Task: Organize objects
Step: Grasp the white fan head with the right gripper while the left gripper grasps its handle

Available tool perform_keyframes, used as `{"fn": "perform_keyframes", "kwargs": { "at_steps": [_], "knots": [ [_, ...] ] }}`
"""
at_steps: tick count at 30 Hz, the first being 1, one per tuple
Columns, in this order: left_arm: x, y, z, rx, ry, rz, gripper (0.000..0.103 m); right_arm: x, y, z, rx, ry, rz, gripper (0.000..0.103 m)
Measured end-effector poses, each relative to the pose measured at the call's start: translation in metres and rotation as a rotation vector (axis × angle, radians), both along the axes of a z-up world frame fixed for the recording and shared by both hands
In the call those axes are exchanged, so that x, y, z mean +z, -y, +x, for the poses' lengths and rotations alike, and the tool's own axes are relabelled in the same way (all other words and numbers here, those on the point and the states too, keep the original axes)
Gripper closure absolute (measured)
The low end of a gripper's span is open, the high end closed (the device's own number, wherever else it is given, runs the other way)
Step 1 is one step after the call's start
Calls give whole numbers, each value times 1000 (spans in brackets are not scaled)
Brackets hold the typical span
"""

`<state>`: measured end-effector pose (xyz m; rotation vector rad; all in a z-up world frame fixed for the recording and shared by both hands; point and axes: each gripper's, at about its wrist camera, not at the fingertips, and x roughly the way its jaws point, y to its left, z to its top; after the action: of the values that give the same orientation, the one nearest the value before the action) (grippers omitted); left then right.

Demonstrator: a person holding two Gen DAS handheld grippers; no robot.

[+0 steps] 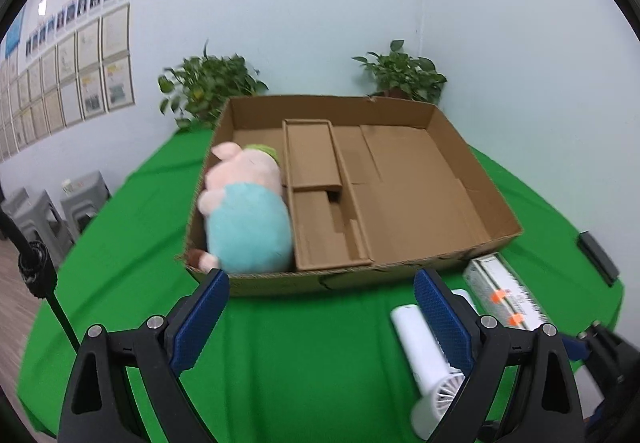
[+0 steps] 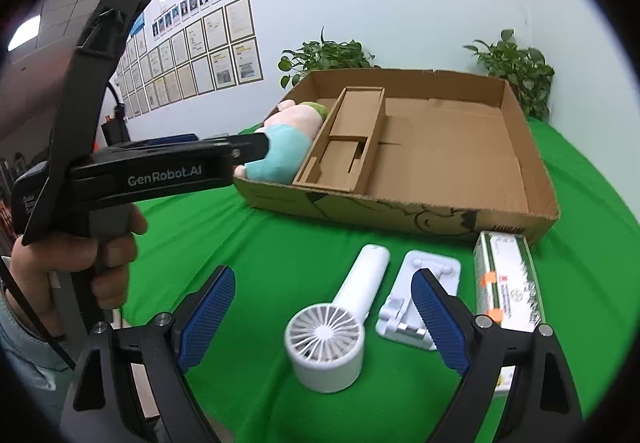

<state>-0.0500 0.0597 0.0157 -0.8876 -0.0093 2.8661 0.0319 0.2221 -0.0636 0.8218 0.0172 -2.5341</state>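
Note:
A shallow cardboard box [image 1: 280, 285] stands on the green table, divided by cardboard inserts. A pink plush pig in a light-blue shirt [image 1: 248, 219] lies in its left compartment, apart from both grippers. My left gripper [image 1: 322, 307] hangs open and empty just before the box's near wall; in the right wrist view a hand holds the left gripper [image 2: 252, 147] beside the plush [image 2: 288, 151]. My right gripper [image 2: 324, 297] is open above a white hand fan [image 2: 326, 343]. Beside the fan lie a white phone stand [image 2: 426, 271] and a green-and-white carton [image 2: 506, 283].
Two potted plants [image 1: 212, 87] [image 1: 404, 75] stand behind the box against the wall. A dark flat object [image 1: 600, 251] lies near the table's right edge. Grey stools [image 1: 48, 211] stand on the floor at the left. The box's large right compartment [image 2: 448, 159] holds nothing.

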Motion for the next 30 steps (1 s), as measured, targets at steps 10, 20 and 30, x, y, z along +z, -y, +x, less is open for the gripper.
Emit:
{"fn": "perform_keyframes", "kwargs": {
  "at_steps": [10, 20, 30],
  "knots": [
    [-38, -12, -18, -145, 199, 158, 9, -28, 6, 7, 22, 89, 12, 13],
    [-74, -21, -32, -266, 375, 337, 17, -47, 11, -2, -5, 146, 61, 41],
    [-99, -22, -41, -312, 484, 406, 30, -53, 5, 1, 8, 180, -2, 48]
  ]
}}
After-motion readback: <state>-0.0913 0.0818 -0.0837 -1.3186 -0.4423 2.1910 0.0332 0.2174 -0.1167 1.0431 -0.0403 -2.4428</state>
